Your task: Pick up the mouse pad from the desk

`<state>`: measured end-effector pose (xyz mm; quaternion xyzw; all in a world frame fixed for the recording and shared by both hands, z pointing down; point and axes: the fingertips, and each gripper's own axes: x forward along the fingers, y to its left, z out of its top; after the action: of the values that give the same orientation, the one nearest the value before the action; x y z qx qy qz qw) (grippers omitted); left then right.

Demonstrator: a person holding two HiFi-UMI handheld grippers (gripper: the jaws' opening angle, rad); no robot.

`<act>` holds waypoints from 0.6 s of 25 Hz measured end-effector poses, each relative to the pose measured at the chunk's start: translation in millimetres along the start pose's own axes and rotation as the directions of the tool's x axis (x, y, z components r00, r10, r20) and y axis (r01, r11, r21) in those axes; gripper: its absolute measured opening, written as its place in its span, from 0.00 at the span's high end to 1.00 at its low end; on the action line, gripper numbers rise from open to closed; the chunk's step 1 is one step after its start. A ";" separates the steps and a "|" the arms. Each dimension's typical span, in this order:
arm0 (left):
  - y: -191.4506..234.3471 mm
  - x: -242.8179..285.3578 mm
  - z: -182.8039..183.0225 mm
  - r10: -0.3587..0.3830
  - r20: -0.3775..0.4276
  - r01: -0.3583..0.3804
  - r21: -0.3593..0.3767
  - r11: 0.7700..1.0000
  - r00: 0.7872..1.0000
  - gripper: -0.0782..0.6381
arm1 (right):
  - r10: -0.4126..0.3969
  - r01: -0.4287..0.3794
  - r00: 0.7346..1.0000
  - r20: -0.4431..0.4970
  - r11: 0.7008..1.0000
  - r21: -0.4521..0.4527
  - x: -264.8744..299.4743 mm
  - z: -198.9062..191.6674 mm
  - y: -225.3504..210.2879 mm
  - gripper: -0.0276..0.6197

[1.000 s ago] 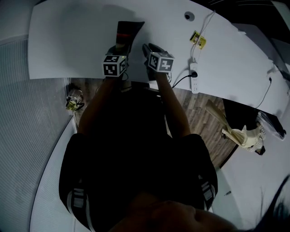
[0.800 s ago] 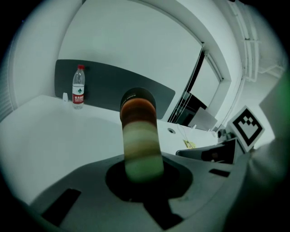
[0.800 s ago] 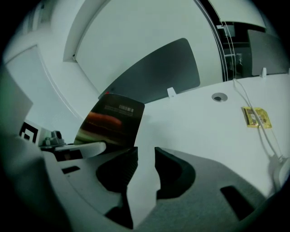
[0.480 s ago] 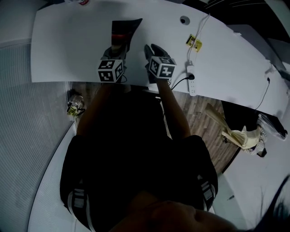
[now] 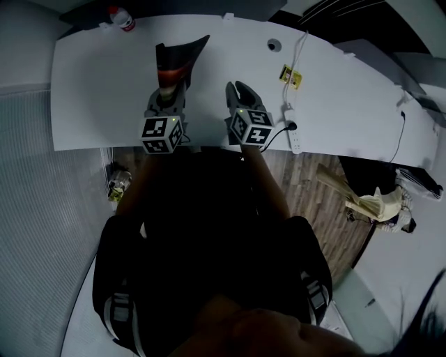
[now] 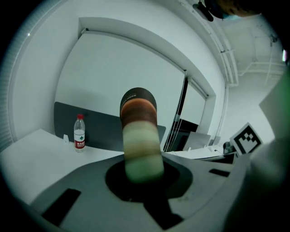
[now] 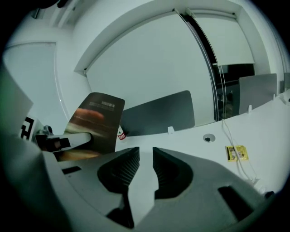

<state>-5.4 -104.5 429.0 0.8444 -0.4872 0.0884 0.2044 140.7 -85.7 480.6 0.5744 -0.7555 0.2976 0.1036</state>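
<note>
The mouse pad is dark with a red-orange band. It hangs above the white desk, bent and standing on edge, with my left gripper shut on its near end. In the left gripper view the pad rises straight up out of the jaws. My right gripper hovers just to the right of the pad, apart from it. Its jaws have just been closing; a narrow gap stays between the ribbed pads and nothing is in it. The right gripper view shows the pad at left.
A water bottle stands at the desk's far left corner. A cable hole, a yellow tag and a white power strip with its cord lie to the right. Wooden floor shows below the desk's near edge.
Both grippers have risen toward the camera. The pad has come up off the desk in the left gripper and stands steeper. The right jaws' gap has narrowed.
</note>
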 end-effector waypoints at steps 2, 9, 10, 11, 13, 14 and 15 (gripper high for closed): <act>4.6 -7.7 7.4 -0.006 0.015 0.006 -0.005 1.000 1.000 0.85 | -0.004 0.004 1.000 0.021 1.000 -0.002 -4.2 6.1 10.8 0.84; 17.0 -38.5 30.9 -0.020 0.067 0.020 -0.001 1.000 0.998 0.85 | -0.011 0.013 0.997 0.070 1.000 -0.022 -15.5 20.8 44.9 0.85; 18.1 -42.2 33.9 -0.024 0.078 0.024 -0.002 1.000 0.997 0.85 | -0.011 0.013 0.997 0.076 1.000 -0.024 -17.1 21.5 48.9 0.85; 19.3 -45.8 37.0 -0.028 0.090 0.028 -0.002 1.000 0.996 0.85 | -0.010 0.013 0.996 0.084 1.000 -0.027 -18.8 22.3 52.8 0.85; 21.9 -52.5 42.9 -0.034 0.110 0.034 0.002 0.999 0.993 0.85 | -0.014 0.017 0.996 0.094 0.999 -0.030 -22.6 23.2 60.2 0.86; 22.8 -55.3 45.2 -0.036 0.118 0.036 0.003 0.999 0.992 0.85 | -0.016 0.019 0.995 0.096 0.999 -0.032 -24.7 23.1 63.4 0.86; 23.4 -57.6 47.0 -0.039 0.123 0.039 0.006 0.999 0.992 0.85 | -0.017 0.020 0.995 0.099 0.999 -0.035 -26.8 23.5 66.6 0.86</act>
<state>-57.2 -89.8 372.7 0.8579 -0.4822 0.0328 0.1742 91.6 -66.6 426.4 0.5934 -0.7596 0.2542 0.0791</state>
